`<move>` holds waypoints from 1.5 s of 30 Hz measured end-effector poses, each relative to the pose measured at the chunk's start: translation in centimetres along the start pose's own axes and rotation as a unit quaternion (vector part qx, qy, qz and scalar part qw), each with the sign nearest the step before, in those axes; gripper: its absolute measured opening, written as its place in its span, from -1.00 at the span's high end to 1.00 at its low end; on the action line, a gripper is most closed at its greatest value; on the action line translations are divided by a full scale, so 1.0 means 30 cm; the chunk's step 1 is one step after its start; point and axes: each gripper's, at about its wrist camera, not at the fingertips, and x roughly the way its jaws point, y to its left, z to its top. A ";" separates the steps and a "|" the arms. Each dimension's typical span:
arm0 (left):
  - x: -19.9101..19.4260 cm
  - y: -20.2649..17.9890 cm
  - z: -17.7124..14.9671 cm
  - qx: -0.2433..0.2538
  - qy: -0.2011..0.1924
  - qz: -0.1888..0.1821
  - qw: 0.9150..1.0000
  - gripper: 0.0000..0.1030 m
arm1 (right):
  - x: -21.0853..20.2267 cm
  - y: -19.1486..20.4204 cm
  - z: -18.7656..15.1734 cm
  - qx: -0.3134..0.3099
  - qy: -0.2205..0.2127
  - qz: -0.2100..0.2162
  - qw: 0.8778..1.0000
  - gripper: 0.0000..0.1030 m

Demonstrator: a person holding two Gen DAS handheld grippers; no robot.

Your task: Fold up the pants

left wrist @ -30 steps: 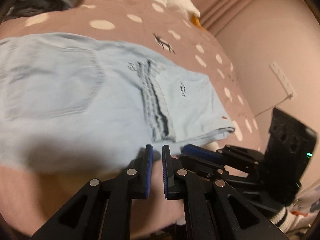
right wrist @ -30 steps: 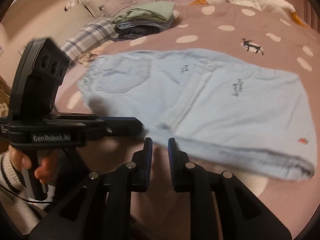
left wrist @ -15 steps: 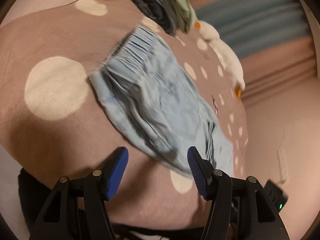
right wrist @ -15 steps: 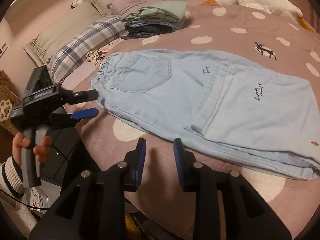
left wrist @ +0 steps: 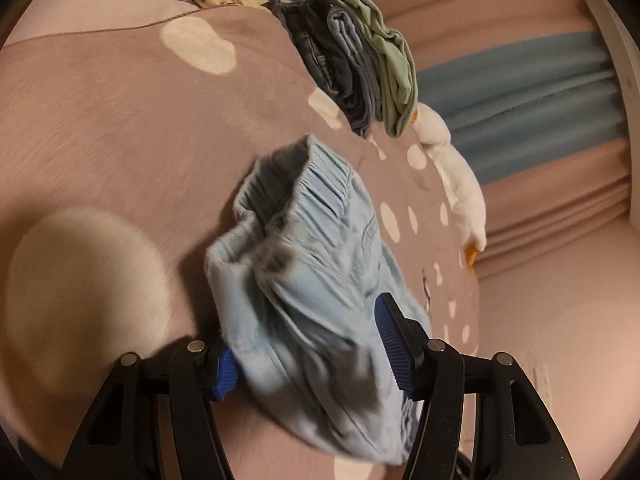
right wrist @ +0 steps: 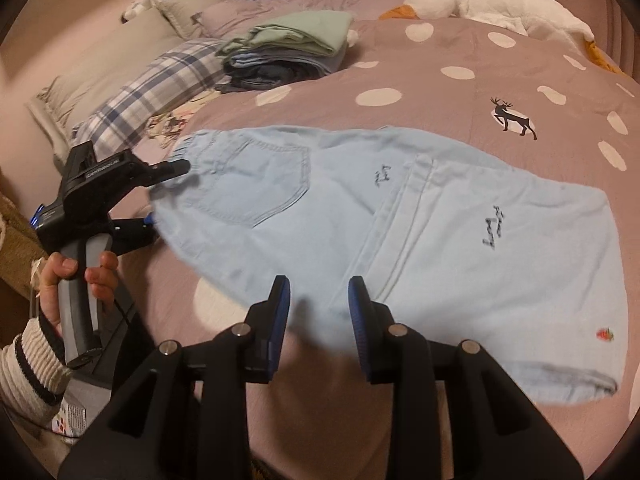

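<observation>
Light blue denim pants lie folded on the pink spotted bedspread, waistband to the left, hem folded over to the right. My left gripper is open, its jaws straddling the waistband corner of the pants; it also shows in the right wrist view at the waistband. My right gripper is open and empty, just above the near edge of the pants at their middle.
A stack of folded clothes sits at the back of the bed, also in the left wrist view. Plaid and grey pillows lie left. A white plush goose lies along the far edge.
My left gripper swung to the waistband end, opened wide, and closed in until its jaws straddle the fabric. My right gripper opened and moved nearer the pants' edge.
</observation>
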 end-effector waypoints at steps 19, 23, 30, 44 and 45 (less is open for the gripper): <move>0.006 0.011 -0.011 0.064 0.027 0.030 0.997 0.16 | 0.344 -0.053 0.274 0.030 0.024 -0.095 0.995 0.63; 0.001 0.006 -0.015 0.069 0.024 0.035 0.997 0.16 | 0.310 -0.011 0.222 0.029 0.038 -0.086 0.995 0.63; 0.001 -0.004 -0.013 0.074 0.031 0.046 0.996 0.16 | 0.214 0.058 0.086 0.022 0.045 -0.072 0.996 0.64; -0.024 -0.074 -0.016 0.094 0.044 0.092 0.990 0.27 | -0.014 0.114 -0.052 0.011 0.023 -0.028 0.999 0.71; -0.032 -0.084 -0.016 0.099 0.042 0.091 0.990 0.30 | -0.039 0.107 -0.052 0.009 0.004 -0.041 0.999 0.70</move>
